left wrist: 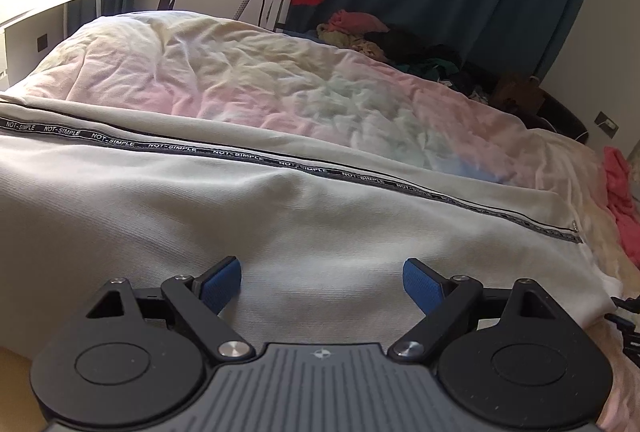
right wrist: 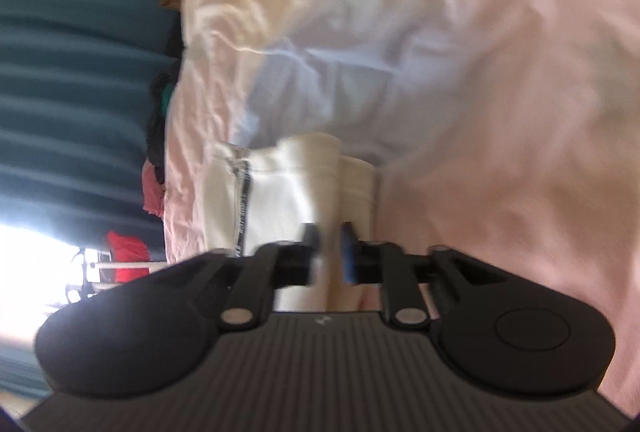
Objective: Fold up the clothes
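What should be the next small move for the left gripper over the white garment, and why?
Probably lower the left gripper and close its fingers on the white garment. Its fingers are wide open above flat cloth and hold nothing, while the right gripper already seems to pinch a bunched edge of the garment, though that view is blurred. A fold likely needs both ends held.

bed (left wrist: 240,72): far side open | clothes pile (left wrist: 384,44): blocks corner
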Action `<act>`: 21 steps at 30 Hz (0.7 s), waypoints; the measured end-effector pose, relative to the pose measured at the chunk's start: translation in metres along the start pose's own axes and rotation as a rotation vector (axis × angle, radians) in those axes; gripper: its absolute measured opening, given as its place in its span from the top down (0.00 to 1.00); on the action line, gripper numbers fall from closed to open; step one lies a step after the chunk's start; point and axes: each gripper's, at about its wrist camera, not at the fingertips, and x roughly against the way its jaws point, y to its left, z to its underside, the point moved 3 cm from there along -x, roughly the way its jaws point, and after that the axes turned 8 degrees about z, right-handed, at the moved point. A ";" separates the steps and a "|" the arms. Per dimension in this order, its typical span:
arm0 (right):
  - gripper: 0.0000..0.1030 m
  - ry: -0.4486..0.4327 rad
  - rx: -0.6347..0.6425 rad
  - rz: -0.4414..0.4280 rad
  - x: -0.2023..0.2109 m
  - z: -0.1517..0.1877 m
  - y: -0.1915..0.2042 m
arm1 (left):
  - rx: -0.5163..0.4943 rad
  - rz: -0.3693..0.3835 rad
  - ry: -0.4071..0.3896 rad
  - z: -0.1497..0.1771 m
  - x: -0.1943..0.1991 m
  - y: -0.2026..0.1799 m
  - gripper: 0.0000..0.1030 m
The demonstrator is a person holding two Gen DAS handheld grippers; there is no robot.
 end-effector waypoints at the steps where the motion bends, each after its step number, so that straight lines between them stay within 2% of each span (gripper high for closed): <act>1: 0.41 0.017 0.002 0.000 0.000 0.002 -0.001 | -0.004 -0.004 0.000 0.001 -0.001 0.000 0.13; 2: 0.32 0.033 0.003 -0.001 0.000 0.004 -0.002 | -0.007 -0.007 0.001 0.001 -0.001 -0.001 0.13; 4: 0.32 0.069 0.010 -0.009 -0.001 0.008 -0.003 | -0.014 -0.015 0.001 0.002 -0.002 -0.001 0.13; 8: 0.32 0.150 0.054 -0.077 -0.015 0.016 0.004 | -0.027 -0.028 0.003 0.004 -0.005 -0.003 0.13; 13: 0.34 0.193 0.082 -0.044 -0.035 0.019 0.001 | -0.037 -0.042 0.008 0.007 -0.009 -0.004 0.11; 16: 0.32 0.165 0.070 -0.082 -0.035 0.016 0.002 | -0.041 -0.048 0.009 0.007 -0.011 -0.004 0.10; 18: 0.32 0.102 0.075 -0.144 -0.030 0.013 0.006 | -0.047 -0.048 0.010 0.007 -0.013 -0.005 0.07; 21: 0.32 0.014 0.183 -0.243 -0.017 0.012 0.021 | -0.059 -0.053 0.012 0.007 -0.014 -0.007 0.06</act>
